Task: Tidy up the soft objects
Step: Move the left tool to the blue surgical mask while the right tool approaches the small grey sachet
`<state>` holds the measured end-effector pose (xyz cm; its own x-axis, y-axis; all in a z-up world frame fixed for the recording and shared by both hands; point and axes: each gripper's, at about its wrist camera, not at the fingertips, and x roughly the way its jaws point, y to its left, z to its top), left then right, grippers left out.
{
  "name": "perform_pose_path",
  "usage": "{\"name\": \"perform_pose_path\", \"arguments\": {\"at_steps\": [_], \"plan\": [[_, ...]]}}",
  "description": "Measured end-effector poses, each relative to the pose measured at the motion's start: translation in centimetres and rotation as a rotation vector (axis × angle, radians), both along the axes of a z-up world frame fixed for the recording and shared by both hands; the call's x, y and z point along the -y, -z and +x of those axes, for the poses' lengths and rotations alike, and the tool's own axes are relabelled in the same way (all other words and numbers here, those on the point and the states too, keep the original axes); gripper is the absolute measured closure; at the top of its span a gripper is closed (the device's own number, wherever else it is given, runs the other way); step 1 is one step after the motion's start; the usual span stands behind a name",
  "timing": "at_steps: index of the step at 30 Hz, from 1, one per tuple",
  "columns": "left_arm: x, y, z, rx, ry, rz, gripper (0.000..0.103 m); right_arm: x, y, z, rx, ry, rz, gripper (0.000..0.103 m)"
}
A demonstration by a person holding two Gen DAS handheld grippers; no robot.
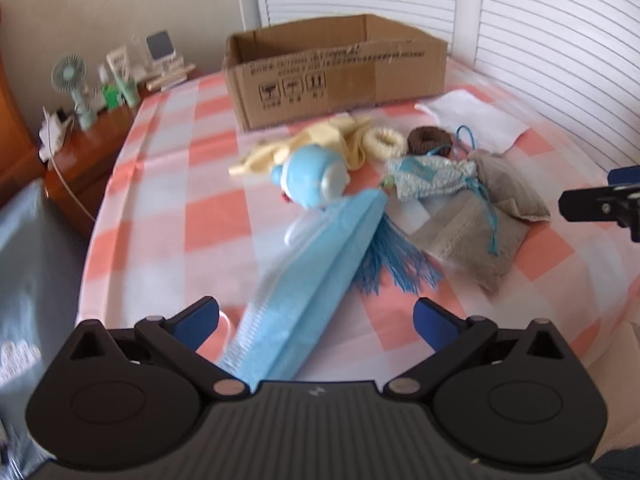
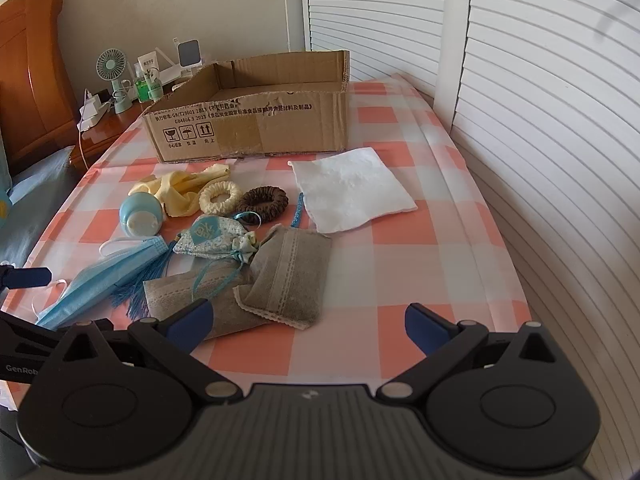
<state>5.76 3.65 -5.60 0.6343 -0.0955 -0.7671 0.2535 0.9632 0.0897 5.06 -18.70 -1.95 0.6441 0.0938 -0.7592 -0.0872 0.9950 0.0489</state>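
Observation:
Soft things lie on a pink checked cloth (image 2: 400, 248) in front of an open cardboard box (image 2: 256, 128). My left gripper (image 1: 316, 320) is open, its jaws on either side of a folded blue face mask (image 1: 312, 280), not closed on it. The mask also shows in the right wrist view (image 2: 104, 272). My right gripper (image 2: 308, 324) is open and empty, just short of two grey sachets (image 2: 288, 276). Beyond lie a patterned blue pouch (image 2: 216, 238), a blue round toy (image 2: 140, 212), a yellow cloth (image 2: 180, 188), a cream scrunchie (image 2: 220, 196), a brown scrunchie (image 2: 264, 200) and a white napkin (image 2: 352, 188).
A wooden nightstand (image 2: 104, 128) at the back left holds a small fan (image 2: 112, 72), bottles and chargers. White louvred doors (image 2: 540, 120) run along the right. The box (image 1: 336, 72) looks empty inside. The right gripper's fingertip (image 1: 592, 200) shows in the left wrist view.

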Motion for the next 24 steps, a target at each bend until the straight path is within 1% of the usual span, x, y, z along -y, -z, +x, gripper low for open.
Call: {"name": "perform_pose_path", "arguments": {"at_steps": [2, 5, 7, 10, 12, 14, 16, 21, 24], "plan": [[-0.5, -0.4, 0.4, 0.012, 0.018, -0.02, 0.001, 0.0, 0.1, 0.2, -0.002, -0.001, 0.003, 0.0], [-1.0, -0.3, 1.3, -0.013, 0.04, -0.041, 0.001, -0.1, 0.3, 0.3, -0.009, -0.005, 0.0, 0.0], [-1.3, -0.1, 1.6, -0.012, 0.041, -0.04, 0.001, -0.2, 0.5, 0.4, -0.015, -0.01, -0.004, 0.0], [-1.5, 0.1, 1.9, -0.004, 0.042, -0.046, 0.009, -0.2, 0.8, 0.8, -0.027, -0.014, -0.005, 0.0], [-1.7, 0.1, 2.1, -0.006, 0.038, -0.054, 0.021, -0.1, 1.1, 1.3, -0.034, -0.009, 0.002, 0.0], [-1.8, 0.2, 2.3, -0.007, 0.037, -0.065, 0.029, 0.0, 1.5, 1.8, -0.039, -0.005, 0.004, 0.0], [-1.8, 0.2, 2.3, -0.004, 0.038, -0.069, 0.029, 0.0, 1.8, 2.4, -0.039, 0.002, 0.007, 0.0], [-1.7, 0.2, 2.4, 0.014, 0.046, -0.043, 0.029, -0.7, 2.5, 4.4, -0.025, 0.005, 0.01, 0.0], [-1.7, 0.2, 2.5, 0.017, 0.049, -0.042, 0.029, -1.3, 3.1, 5.4, -0.035, 0.003, -0.012, 0.007]]}}
